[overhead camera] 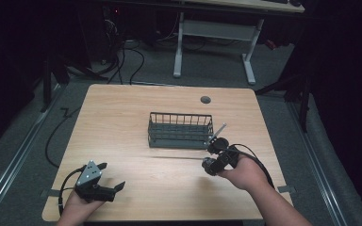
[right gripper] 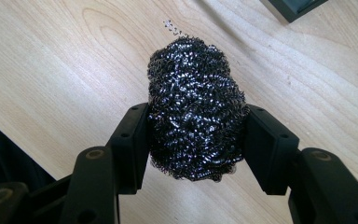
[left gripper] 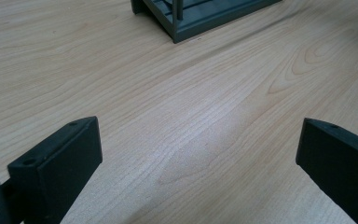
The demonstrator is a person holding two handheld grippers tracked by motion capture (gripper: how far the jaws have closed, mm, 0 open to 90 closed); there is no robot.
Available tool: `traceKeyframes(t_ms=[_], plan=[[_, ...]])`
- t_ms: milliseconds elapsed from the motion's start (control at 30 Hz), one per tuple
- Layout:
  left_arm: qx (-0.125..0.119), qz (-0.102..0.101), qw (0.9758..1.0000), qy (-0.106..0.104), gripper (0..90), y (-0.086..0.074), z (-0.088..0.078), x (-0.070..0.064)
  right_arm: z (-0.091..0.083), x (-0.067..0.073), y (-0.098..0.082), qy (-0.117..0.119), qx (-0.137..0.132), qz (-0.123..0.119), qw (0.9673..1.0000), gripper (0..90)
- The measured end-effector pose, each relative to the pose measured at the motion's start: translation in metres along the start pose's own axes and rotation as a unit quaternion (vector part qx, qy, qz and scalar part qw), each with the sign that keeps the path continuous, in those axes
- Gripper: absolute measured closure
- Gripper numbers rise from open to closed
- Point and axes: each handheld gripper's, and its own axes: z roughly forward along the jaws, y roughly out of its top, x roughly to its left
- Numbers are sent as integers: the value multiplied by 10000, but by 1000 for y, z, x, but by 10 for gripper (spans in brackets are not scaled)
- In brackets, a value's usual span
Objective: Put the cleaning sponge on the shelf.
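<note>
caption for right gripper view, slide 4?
Right claw shut on a steel-wool scourer above the wooden table.

Table (overhead camera: 122,122): light wood, visible grain swirls. Wire basket (overhead camera: 180,130): dark grey. Steel wool ball (right gripper: 195,109): black with silvery glints, curly strands. Both grippers' jaws matte black; left gripper (overhead camera: 111,176) carries a grey plate.
</note>
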Motion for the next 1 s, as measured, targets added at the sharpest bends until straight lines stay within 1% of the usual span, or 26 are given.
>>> traceKeyframes(t_ms=[67,100,133,200,233,267,300,333,367,433,467,500,533,567,633,667,700,733,767,1000], plan=[[0,-4,10000,-2,9,0,0,0,-3,-2,2,-18,18,-42,10000,454],[1,-2,10000,-3,9,0,0,0,-4,-1,2,2,34,31,10000,454],[-1,-5,10000,-3,9,0,0,0,-7,-4,4,51,47,1,10000,454],[6,2,10000,-9,9,0,0,0,-9,-5,5,65,44,-36,10000,454],[3,2,10000,-9,9,0,0,0,-11,-6,6,102,24,3,9999,454],[5,1,10000,-10,9,0,0,0,-13,-6,7,117,67,172,9998,454],[7,4,10000,-11,9,0,0,0,-14,-8,8,106,14,75,9999,454],[1,2,10000,-11,9,0,0,0,-16,-10,9,115,2,31,9999,454],[-1,1,10000,-13,9,0,0,0,-20,-11,12,107,15,86,9999,454],[1,1,10000,-14,9,0,0,0,-21,-12,13,99,18,61,9999,454],[-1,1,10000,-15,9,0,0,0,-24,-14,17,119,36,167,9998,454],[-1,1,10000,-15,9,0,0,0,-24,-14,17,119,36,167,9998,454],[12,10,10000,-18,9,0,-1,0,-26,-16,21,162,-7,183,9997,454],[12,10,10000,-18,9,0,-1,0,-26,-16,21,162,-7,183,9997,454],[6,5,10000,-19,9,0,-1,1,-27,-18,24,148,-42,108,9998,454],[6,1,10000,-21,9,0,-1,1,-28,-18,28,130,-21,196,9997,454],[6,1,10000,-21,9,0,-1,1,-28,-18,28,130,-21,196,9997,454],[8,2,10000,-21,9,0,-1,1,-28,-20,29,124,-37,113,9999,454],[8,6,10000,-24,9,0,-1,1,-29,-21,33,114,-35,155,9998,454],[12,4,10000,-22,9,0,0,0,-34,-25,45,50,-101,126,9999,454]])
